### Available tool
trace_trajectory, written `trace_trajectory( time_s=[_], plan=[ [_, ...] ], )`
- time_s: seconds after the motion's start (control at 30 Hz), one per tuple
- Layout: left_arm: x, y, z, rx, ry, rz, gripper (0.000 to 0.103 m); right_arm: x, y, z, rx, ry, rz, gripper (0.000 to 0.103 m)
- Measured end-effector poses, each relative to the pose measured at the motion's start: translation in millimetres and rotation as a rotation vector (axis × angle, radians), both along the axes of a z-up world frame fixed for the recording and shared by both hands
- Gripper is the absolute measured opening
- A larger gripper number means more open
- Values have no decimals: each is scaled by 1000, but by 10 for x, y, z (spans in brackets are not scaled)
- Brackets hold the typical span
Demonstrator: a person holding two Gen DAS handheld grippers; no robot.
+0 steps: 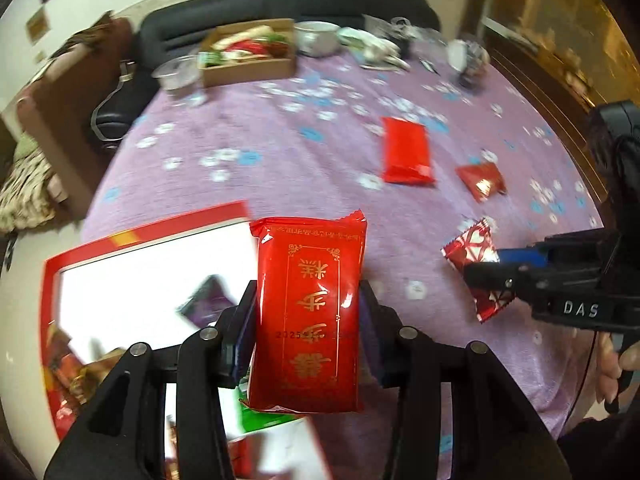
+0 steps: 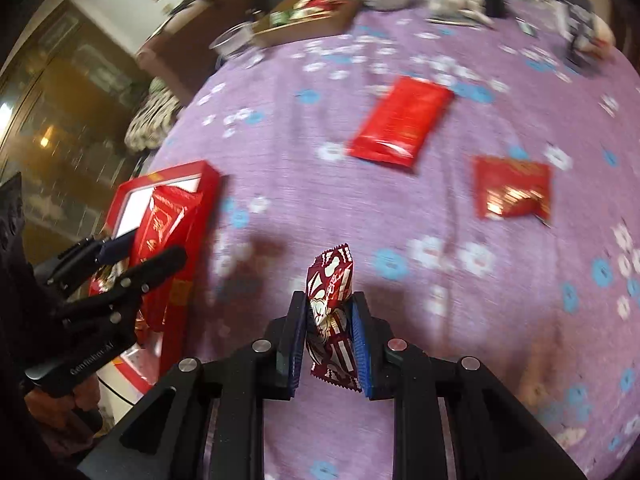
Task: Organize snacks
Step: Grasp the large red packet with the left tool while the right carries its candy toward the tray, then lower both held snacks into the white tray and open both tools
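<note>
My left gripper [image 1: 308, 300] is shut on a large red snack packet with gold print [image 1: 310, 312], held above the table's near left, beside a red-rimmed box [image 1: 132, 236] with a white inside that holds several snacks. My right gripper [image 2: 330, 314] is shut on a small red-and-white candy wrapper [image 2: 331, 312]; from the left wrist camera that wrapper [image 1: 476, 264] hangs at the right in the right gripper [image 1: 486, 270]. The right wrist camera catches the left gripper [image 2: 136, 254] with its packet [image 2: 160, 224] over the red box [image 2: 200, 200]. Two red packets [image 2: 402, 120] [image 2: 512, 192] lie loose on the cloth.
A purple flowered tablecloth [image 1: 280, 152] covers the table. At its far edge stand a cardboard tray of snacks [image 1: 250, 54], a clear plastic cup [image 1: 176, 74], a white bowl [image 1: 318, 36] and scattered clutter. A dark sofa and brown chair lie beyond.
</note>
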State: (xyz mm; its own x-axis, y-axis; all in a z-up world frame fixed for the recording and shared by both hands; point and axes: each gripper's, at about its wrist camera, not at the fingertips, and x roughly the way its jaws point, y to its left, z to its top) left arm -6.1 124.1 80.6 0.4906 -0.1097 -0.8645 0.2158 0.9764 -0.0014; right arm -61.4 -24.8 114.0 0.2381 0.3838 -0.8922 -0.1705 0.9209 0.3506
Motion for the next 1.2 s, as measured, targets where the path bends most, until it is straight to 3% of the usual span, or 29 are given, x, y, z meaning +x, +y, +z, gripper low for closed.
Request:
trace_trajectory(
  time_s=[0.47, 0.77, 1.2],
  plan=[
    [-201, 664, 84, 13, -27, 203, 44, 170, 927, 197, 27, -44, 208, 22],
    [-261, 867, 50, 21, -29, 263, 44, 241, 1448, 291, 33, -65, 310, 22],
    [-435, 1232, -97, 53, 9, 354, 44, 259, 1987, 200, 21, -45, 427, 23]
  ],
)
